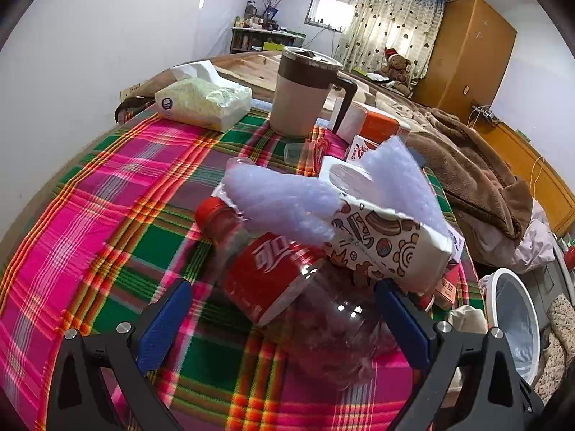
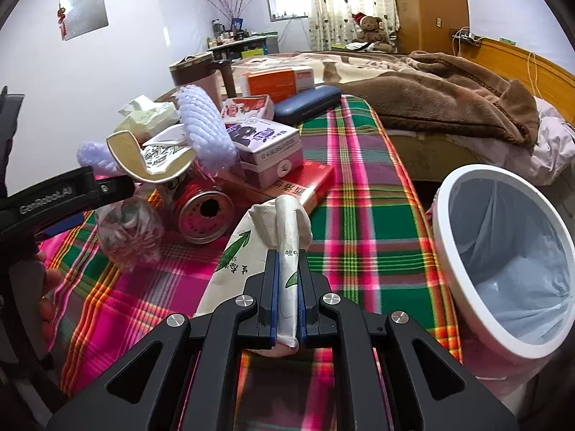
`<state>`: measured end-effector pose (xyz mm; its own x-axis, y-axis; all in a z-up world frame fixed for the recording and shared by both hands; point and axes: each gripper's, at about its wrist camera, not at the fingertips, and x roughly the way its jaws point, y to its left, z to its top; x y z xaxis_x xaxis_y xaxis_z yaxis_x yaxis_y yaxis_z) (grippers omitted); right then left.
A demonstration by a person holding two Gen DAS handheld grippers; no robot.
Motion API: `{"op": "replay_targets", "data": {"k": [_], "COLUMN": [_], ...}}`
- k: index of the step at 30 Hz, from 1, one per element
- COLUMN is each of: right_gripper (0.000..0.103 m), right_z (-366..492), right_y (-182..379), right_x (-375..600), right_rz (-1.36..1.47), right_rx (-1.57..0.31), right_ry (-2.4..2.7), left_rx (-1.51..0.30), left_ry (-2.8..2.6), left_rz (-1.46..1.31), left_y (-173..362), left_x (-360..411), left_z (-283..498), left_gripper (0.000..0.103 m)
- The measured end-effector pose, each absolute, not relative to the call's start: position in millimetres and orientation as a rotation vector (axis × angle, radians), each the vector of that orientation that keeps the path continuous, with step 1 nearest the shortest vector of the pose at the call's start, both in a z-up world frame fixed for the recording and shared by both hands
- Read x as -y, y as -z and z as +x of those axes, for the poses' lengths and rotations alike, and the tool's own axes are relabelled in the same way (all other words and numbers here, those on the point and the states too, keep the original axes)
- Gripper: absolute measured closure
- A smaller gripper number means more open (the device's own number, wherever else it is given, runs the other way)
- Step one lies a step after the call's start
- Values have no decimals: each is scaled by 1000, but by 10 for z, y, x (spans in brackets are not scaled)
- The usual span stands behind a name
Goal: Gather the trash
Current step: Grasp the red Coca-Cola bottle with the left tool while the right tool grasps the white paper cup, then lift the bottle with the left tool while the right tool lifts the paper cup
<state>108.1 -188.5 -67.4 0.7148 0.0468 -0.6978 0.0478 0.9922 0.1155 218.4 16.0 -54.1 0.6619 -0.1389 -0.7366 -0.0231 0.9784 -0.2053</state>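
Observation:
An empty clear plastic bottle (image 1: pixel 287 276) with a red cap and red label lies on the plaid tablecloth (image 1: pixel 107 194). My left gripper (image 1: pixel 287 319) is open with its blue fingers on either side of the bottle's base. The bottle also shows in the right wrist view (image 2: pixel 129 233), beside an empty red can (image 2: pixel 205 215). My right gripper (image 2: pixel 287 298) is shut on a crumpled white paper bag (image 2: pixel 273 244) with green print, held above the cloth. A white trash bin (image 2: pixel 503 262) with a clear liner stands to the right, off the table's edge.
A patterned carton (image 1: pixel 388 244) with bubble wrap (image 1: pixel 287 204), a brown-lidded mug (image 1: pixel 305 93), a tissue pack (image 1: pixel 205 102), small boxes (image 2: pixel 266 143), a red box (image 2: pixel 305 183) and a blue case (image 2: pixel 305 102) crowd the table. A bed with a brown blanket (image 2: pixel 449 93) lies behind.

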Motion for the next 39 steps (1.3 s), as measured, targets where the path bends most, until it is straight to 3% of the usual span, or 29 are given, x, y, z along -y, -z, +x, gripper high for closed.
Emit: {"op": "replay_targets", "data": {"k": [11, 16, 25, 27, 31, 32, 39], "right_gripper": [95, 95, 95, 95, 95, 95, 95], "right_z": [1170, 1174, 1213, 1218, 1247, 1249, 1237], "right_y": [638, 654, 650, 647, 661, 665, 654], "right_x": [1966, 1961, 2037, 2041, 2030, 2032, 2036], "right_rz": [130, 137, 147, 146, 145, 144, 146], "right_rx": [-766, -769, -774, -771, -774, -774, -767], "right_ry": [-7, -23, -5, -5, -6, -7, -5], "left_rx": [-928, -959, -956, -988, -989, -988, -968], "left_ry": [72, 26, 50, 62, 72, 73, 71], "left_rz": [-149, -110, -127, -137, -146, -151, -159], "left_y": [676, 730, 741, 802, 833, 829, 803], "left_x": [-79, -260, -315, -303, -302, -311, -368], "left_z": [2296, 2212, 2423, 2468, 2468, 2470, 2396], "left_gripper": [0, 10, 11, 26, 33, 40, 41]}}
